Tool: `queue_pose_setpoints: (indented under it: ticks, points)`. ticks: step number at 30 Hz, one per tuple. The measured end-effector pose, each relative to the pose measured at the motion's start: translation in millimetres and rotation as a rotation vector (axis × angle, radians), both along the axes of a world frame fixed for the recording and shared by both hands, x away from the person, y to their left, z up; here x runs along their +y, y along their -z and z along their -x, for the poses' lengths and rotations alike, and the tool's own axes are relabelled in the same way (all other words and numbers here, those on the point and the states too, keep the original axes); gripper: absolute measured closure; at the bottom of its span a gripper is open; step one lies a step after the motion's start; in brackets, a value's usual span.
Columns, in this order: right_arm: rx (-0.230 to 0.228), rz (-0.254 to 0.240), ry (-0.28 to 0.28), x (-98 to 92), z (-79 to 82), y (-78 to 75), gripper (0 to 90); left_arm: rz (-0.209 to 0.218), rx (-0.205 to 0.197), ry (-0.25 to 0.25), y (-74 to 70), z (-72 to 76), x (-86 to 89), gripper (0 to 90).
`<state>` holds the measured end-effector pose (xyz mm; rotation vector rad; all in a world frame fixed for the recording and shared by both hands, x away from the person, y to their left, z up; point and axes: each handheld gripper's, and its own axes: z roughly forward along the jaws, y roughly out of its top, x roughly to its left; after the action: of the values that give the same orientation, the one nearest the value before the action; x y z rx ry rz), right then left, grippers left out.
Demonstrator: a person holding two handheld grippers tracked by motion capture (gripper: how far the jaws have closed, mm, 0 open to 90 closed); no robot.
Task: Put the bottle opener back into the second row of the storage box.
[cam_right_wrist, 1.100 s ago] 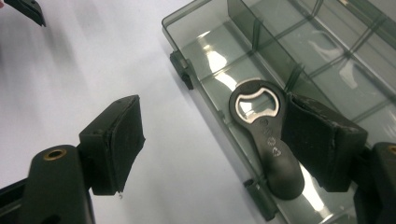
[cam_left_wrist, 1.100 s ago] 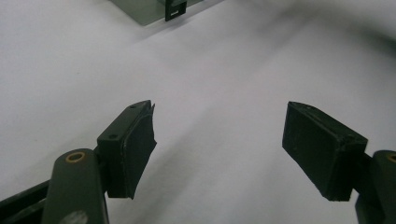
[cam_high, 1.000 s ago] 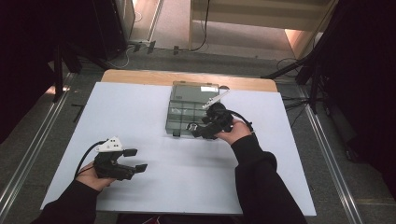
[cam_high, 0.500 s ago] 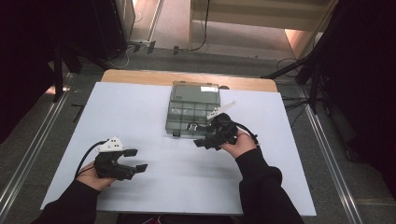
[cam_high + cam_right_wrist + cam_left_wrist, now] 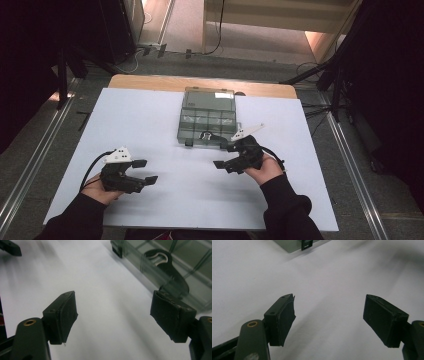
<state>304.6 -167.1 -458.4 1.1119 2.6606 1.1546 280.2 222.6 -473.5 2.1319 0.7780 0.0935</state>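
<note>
A translucent grey-green compartment box (image 5: 207, 117) lies shut at the middle back of the white table (image 5: 150, 120). My right gripper (image 5: 226, 156) is just in front of the box's near right corner, open, with nothing between its fingers. In the right gripper view the box (image 5: 195, 262) is at the upper right, with a black curved handle (image 5: 172, 275) on its front, beside the open gripper (image 5: 113, 315). My left gripper (image 5: 142, 171) rests open near the front left of the table. The left gripper view has the open gripper (image 5: 329, 320) over bare table and the box's corner (image 5: 289, 243) far off.
A wooden table edge (image 5: 150, 82) runs behind the white sheet. Metal rails (image 5: 30, 160) flank the table on the floor, and black stands and cables (image 5: 325, 75) are at the back right. Small black latches (image 5: 189, 143) stick out from the box's front.
My right gripper has drawn back from the box's front toward the person and lower on the table. The left gripper has stayed in place.
</note>
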Motion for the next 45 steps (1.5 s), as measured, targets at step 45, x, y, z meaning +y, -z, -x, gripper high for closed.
queue_pose_setpoints:
  ticks: [45]
  points:
    - [-0.007,-0.011,0.146,-86.8,61.8,38.0,22.6,-0.005,-0.002,0.004,-0.3,0.3,-0.3,25.1]
